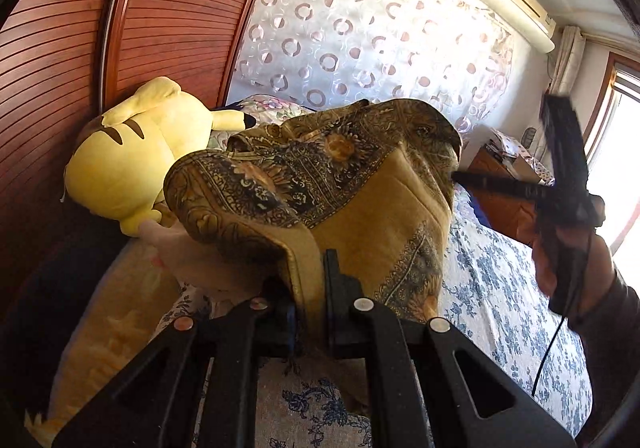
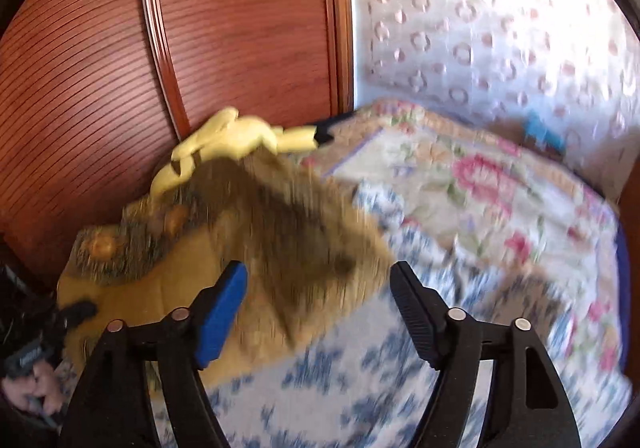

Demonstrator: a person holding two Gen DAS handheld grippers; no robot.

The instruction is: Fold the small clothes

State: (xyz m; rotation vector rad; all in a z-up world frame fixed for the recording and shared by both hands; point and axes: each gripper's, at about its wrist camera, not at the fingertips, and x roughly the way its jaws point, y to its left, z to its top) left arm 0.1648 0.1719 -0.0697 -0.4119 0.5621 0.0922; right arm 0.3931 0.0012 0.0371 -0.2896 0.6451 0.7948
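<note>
A: Nearest the lens, low centre of the left wrist view: left gripper (image 1: 310,312), clenched on a hem of the patterned garment (image 1: 320,184). Lifted off the bed (image 1: 512,288), draped up through mid-frame, brown paisley over a mustard lining.

B: And in the right wrist view?

A: Right gripper (image 2: 318,312), lower centre, spread wide, nothing between the blue pad and the ribbed finger. Same garment at centre left, blurred; hard to tell which edge sat closest.

B: Anything else, big to small?

A: Slatted wooden wardrobe (image 1: 80,68) filling the upper left. Circle-print curtain (image 1: 360,28) upper centre. Yellow plush toy (image 1: 128,160) at mid-left, just behind the garment. Air conditioner (image 1: 520,4) upper right.

B: Step in hand?

A: Likely early: held up by one edge to spread it, no fold visible yet.

B: Next move?

A: Probably a second grip on a free corner with the released right gripper, then lowered flat on the floral sheet, clear of the toy.
</note>
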